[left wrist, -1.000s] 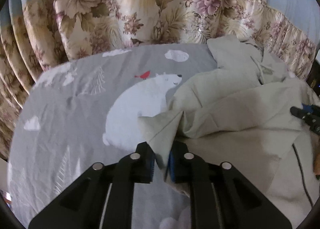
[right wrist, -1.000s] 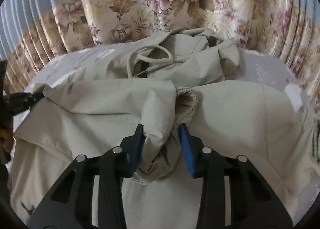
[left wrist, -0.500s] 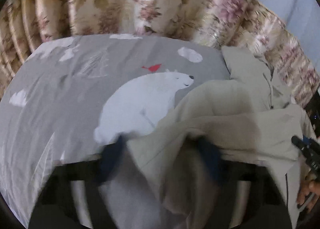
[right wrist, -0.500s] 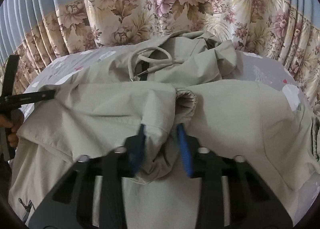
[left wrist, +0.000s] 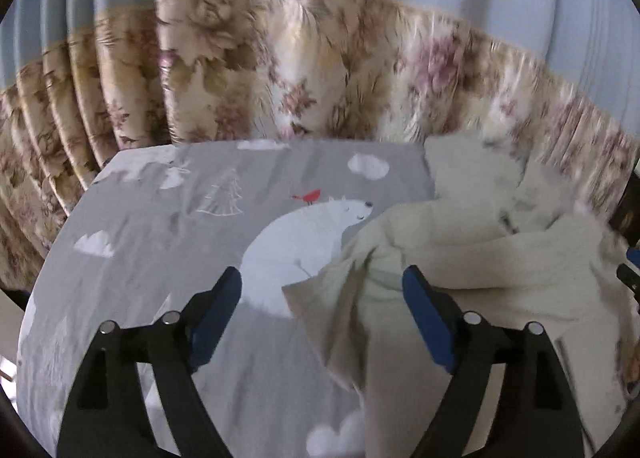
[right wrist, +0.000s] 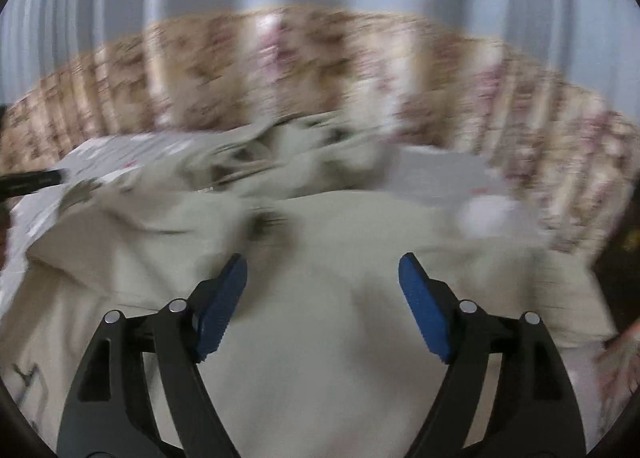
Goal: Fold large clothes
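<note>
Left wrist: left gripper (left wrist: 322,294) fingers just opened wide, beige jacket (left wrist: 460,258) released, right gripper (right wrist: 322,282) likewise.

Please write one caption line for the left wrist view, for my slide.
Left gripper open above the beige jacket, just released onto the grey polar-bear bedsheet.

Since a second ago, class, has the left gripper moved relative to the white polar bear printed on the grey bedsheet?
Yes. The left gripper has pulled back from the beige jacket, its jaws just opened, now framing the white polar bear and the jacket's edge.
</note>
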`<state>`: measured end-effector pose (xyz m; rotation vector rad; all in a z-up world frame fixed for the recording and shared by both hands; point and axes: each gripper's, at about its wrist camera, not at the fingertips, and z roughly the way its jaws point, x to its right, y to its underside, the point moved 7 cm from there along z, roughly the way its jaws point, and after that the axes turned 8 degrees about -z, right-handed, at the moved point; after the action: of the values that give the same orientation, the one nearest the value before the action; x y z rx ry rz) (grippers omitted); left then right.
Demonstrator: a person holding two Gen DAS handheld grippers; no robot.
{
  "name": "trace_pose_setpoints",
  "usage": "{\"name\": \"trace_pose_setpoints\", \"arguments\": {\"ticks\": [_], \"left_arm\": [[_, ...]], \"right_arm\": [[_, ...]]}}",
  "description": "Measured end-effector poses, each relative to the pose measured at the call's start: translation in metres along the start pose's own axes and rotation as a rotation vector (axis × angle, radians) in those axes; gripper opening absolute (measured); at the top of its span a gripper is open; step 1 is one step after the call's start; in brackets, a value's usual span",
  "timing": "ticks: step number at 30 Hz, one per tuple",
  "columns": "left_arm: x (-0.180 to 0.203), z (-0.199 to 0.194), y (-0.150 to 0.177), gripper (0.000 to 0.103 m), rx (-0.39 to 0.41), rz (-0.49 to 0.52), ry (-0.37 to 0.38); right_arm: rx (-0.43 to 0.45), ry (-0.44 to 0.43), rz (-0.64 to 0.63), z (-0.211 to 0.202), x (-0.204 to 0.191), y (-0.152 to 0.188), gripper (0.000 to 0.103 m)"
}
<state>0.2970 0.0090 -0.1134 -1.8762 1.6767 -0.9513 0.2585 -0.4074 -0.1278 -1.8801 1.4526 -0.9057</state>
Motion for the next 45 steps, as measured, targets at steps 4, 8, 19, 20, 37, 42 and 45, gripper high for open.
{"name": "trace_pose_setpoints", "arguments": {"ticks": [4,8,19,20,37,42,45], "left_arm": [[0.000,-0.022,-0.003,0.091,0.048,-0.073,0.031],[0.004,-0.027,0.003,0.092,0.073,-0.121,0.084],[0.016,-0.025,0.019,0.092,0.094,-0.077,0.029],[0.018,-0.025,0.020,0.092,0.089,-0.072,0.034],[0.033,-0.018,0.031,0.092,0.065,0.013,0.032],[0.025,-0.022,0.026,0.092,0.077,-0.010,0.016],[0.020,-0.026,0.022,0.092,0.086,-0.019,0.009]], "right_arm": [[-0.029,0.193,0.086,-0.001,0.089,0.020,0.079],[-0.075,0.267,0.179,0.014,0.146,0.048,0.078],[-0.184,0.391,0.078,0.033,0.169,0.081,0.092],[-0.198,0.391,0.081,0.036,0.173,0.087,0.091],[-0.225,0.329,0.231,0.031,0.193,0.090,0.030],[-0.035,0.173,0.216,-0.018,0.134,0.010,0.030],[0.031,-0.003,0.201,-0.026,0.072,-0.031,0.031]]}}
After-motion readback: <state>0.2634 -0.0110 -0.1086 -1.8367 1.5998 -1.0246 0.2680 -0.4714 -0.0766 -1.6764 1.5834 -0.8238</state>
